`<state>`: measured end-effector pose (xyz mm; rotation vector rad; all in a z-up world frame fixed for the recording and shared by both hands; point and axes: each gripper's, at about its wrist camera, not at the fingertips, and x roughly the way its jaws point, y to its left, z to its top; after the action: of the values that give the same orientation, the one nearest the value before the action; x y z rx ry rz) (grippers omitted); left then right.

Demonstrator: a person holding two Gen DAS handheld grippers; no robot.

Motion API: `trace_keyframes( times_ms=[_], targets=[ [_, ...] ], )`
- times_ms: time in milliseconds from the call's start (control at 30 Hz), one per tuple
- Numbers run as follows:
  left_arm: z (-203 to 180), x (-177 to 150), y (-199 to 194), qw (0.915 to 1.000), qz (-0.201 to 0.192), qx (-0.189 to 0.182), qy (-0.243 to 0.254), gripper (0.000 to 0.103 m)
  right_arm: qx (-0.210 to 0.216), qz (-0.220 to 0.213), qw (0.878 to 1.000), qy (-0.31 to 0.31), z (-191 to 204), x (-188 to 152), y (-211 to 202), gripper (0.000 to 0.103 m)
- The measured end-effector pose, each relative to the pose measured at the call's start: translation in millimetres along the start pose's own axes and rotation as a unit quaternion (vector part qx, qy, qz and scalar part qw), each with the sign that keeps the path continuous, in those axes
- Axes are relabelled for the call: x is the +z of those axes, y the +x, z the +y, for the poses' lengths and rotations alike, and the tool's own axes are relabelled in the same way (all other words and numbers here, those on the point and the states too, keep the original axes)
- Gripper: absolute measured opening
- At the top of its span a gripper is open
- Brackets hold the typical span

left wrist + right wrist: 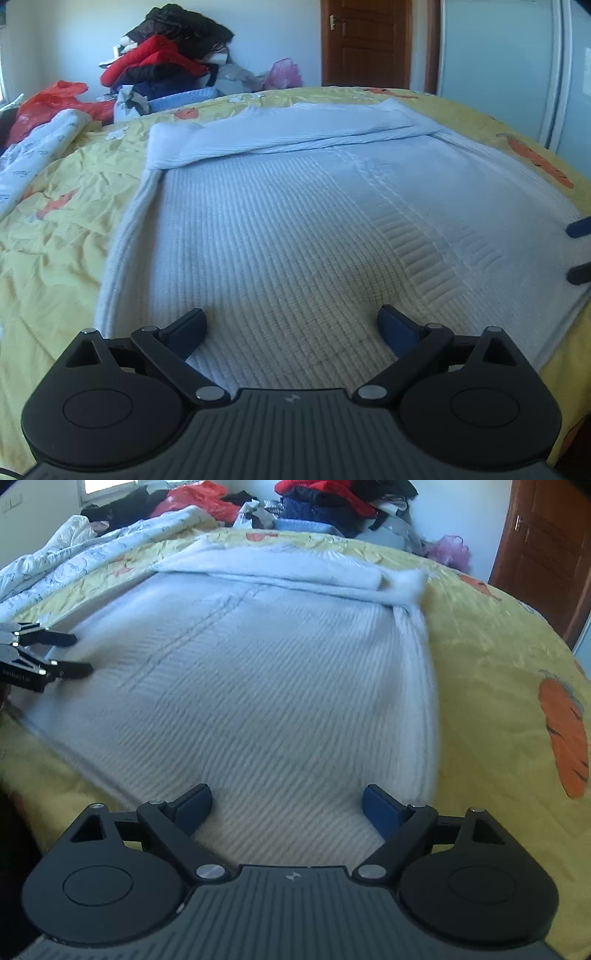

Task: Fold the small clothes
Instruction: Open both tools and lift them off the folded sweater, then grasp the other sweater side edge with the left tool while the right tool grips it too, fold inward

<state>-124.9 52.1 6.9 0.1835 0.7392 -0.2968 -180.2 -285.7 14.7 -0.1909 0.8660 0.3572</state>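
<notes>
A pale blue ribbed knit sweater (280,221) (258,672) lies flat on the yellow carrot-print bedspread (55,258) (491,686). Its sleeves are folded across its far end. My left gripper (293,325) hovers open over the near left part of the sweater, with only the knit below its blue pads. My right gripper (288,805) is open over the near right part, close to the side edge, and holds nothing. Each gripper shows in the other's view: the right gripper (580,251) at the right edge, the left gripper (79,654) at the left edge. Both are open above the fabric.
A heap of dark and red clothes (166,55) (332,498) is piled beyond the bed's far end, beside a red plastic bag (48,99) and a folded blue knit (184,98). A white printed quilt (74,554) lies along the left. A brown door (365,40) and a pale wardrobe (498,55) stand behind.
</notes>
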Motion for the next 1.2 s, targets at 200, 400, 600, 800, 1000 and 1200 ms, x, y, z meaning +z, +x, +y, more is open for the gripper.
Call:
trace_keyframes(
  times_ms=[200, 400, 600, 800, 1000, 1200],
  targets=[
    [-14, -6, -22, 0.9996, 0.009, -0.023, -0.013, 0.1, 0.022, -0.006, 0.999, 0.037, 11, 20, -15, 0.08],
    [-13, -24, -22, 0.9994, 0.03, -0.004, -0.018, 0.101, 0.006, -0.002, 1.0, -0.019, 31, -1, -1, 0.09],
    [-16, -25, -23, 0.9994, 0.024, 0.008, -0.023, 0.102, 0.005, 0.02, 0.999, -0.03, 30, -6, -9, 0.092],
    [-19, -28, -26, 0.9992, 0.022, 0.015, -0.03, 0.102, 0.035, -0.026, 0.999, 0.017, 30, 25, -21, 0.087],
    [-16, -33, -33, 0.9991, 0.026, 0.012, -0.031, 0.102, 0.013, 0.004, 1.0, -0.002, 40, 17, 11, 0.092],
    [19, -47, -79, 0.9916, 0.007, -0.001, -0.129, 0.102, 0.024, -0.003, 0.999, 0.024, 27, 5, -22, 0.079]
  ],
)
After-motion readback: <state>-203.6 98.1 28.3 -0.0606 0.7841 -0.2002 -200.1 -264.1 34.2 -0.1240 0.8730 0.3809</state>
